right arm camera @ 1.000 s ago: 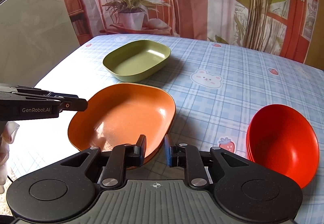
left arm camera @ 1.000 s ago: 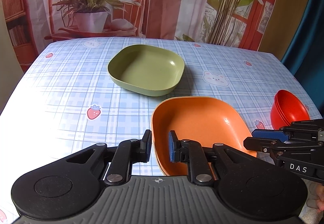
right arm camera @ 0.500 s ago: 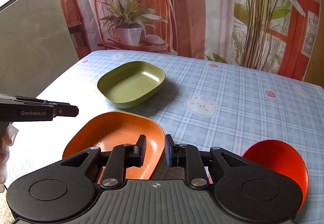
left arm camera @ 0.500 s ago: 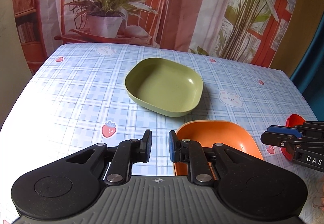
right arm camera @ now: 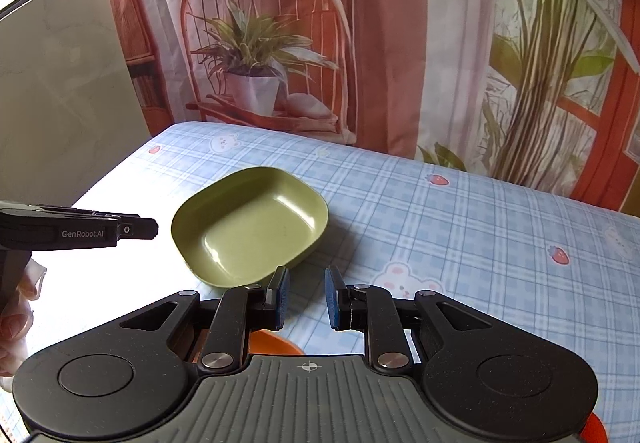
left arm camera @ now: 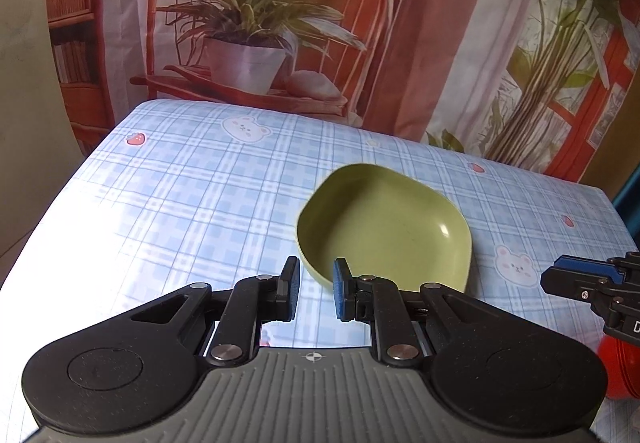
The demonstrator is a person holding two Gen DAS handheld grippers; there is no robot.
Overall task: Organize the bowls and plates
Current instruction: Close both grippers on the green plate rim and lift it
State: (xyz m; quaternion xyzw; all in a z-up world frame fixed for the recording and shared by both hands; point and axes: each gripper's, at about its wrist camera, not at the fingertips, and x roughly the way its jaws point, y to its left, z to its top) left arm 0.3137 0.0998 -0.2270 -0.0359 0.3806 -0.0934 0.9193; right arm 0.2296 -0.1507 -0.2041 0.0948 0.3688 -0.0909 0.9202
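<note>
A green square plate (left arm camera: 386, 229) sits on the checked tablecloth, just beyond my left gripper (left arm camera: 316, 289), which is open and empty with its tips near the plate's near rim. The plate also shows in the right wrist view (right arm camera: 250, 227). My right gripper (right arm camera: 306, 297) is open and empty, just right of the plate's near corner. An orange plate (right arm camera: 276, 341) peeks out under the right gripper. Red bowls (left arm camera: 622, 369) show at the left wrist view's lower right edge, mostly hidden.
The table (left arm camera: 192, 195) has a blue plaid cloth with bears and strawberries. A printed backdrop with a plant and chair hangs behind it. The right gripper shows in the left wrist view (left arm camera: 592, 281); the left one in the right wrist view (right arm camera: 80, 231).
Both grippers have pulled up and back, so the orange plate and red bowls have dropped almost out of view and the green plate now lies just ahead of both. Both jaws stay open.
</note>
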